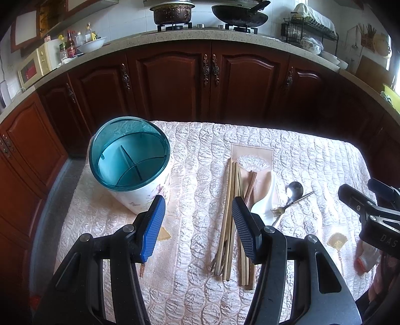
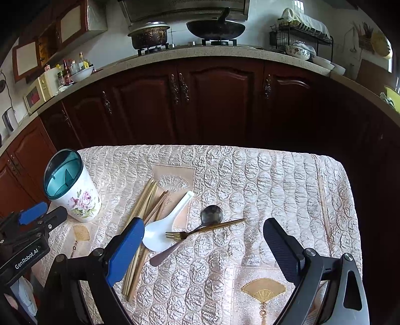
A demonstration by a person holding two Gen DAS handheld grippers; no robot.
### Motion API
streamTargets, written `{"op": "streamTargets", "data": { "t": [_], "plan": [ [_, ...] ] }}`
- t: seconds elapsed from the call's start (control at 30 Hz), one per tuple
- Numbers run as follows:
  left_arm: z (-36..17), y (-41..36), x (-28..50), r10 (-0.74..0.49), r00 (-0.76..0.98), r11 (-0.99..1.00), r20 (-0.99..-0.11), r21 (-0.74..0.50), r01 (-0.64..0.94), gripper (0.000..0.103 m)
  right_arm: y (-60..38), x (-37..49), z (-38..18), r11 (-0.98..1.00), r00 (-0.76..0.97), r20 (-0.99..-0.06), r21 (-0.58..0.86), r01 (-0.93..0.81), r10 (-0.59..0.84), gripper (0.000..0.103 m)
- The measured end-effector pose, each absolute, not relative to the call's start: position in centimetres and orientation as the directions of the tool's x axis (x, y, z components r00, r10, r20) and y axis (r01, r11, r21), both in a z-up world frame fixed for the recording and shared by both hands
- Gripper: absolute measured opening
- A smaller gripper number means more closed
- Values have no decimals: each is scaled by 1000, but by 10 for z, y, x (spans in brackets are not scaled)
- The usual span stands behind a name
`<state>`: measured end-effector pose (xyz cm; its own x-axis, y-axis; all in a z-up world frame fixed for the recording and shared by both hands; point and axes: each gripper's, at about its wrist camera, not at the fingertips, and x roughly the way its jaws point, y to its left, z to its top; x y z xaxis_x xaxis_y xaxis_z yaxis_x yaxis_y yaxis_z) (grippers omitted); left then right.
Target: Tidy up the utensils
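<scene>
A white floral utensil holder [image 1: 130,160] with a teal divided rim stands at the table's left; it also shows in the right wrist view [image 2: 72,187]. Several wooden chopsticks [image 1: 228,212] [image 2: 147,205] lie in a bundle mid-table. Beside them lie a white ceramic spoon [image 2: 165,225] [image 1: 265,200], a metal spoon [image 2: 211,215] [image 1: 294,190] and a gold fork [image 2: 200,228] [image 1: 287,203] crossing it. My left gripper [image 1: 198,215] is open and empty above the cloth, left of the chopsticks. My right gripper [image 2: 203,240] is open and empty, hovering near the fork and spoons.
A quilted cream cloth [image 2: 250,190] covers the table. Dark wood cabinets [image 1: 175,82] run behind it under a counter with a pot [image 1: 172,12], a wok [image 1: 240,13] and a dish rack [image 1: 307,27]. The table drops off at its far and left edges.
</scene>
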<state>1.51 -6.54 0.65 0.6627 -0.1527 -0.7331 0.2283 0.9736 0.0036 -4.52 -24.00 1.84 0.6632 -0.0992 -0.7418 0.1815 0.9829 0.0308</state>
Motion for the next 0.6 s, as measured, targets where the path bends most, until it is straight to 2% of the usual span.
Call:
{"op": "streamTargets", "data": {
  "t": [0.6],
  "plan": [
    [2, -71, 22, -124, 668, 974, -734, 38, 222, 55, -238, -39, 12, 985, 650, -749, -19, 173, -129, 95]
  ]
}}
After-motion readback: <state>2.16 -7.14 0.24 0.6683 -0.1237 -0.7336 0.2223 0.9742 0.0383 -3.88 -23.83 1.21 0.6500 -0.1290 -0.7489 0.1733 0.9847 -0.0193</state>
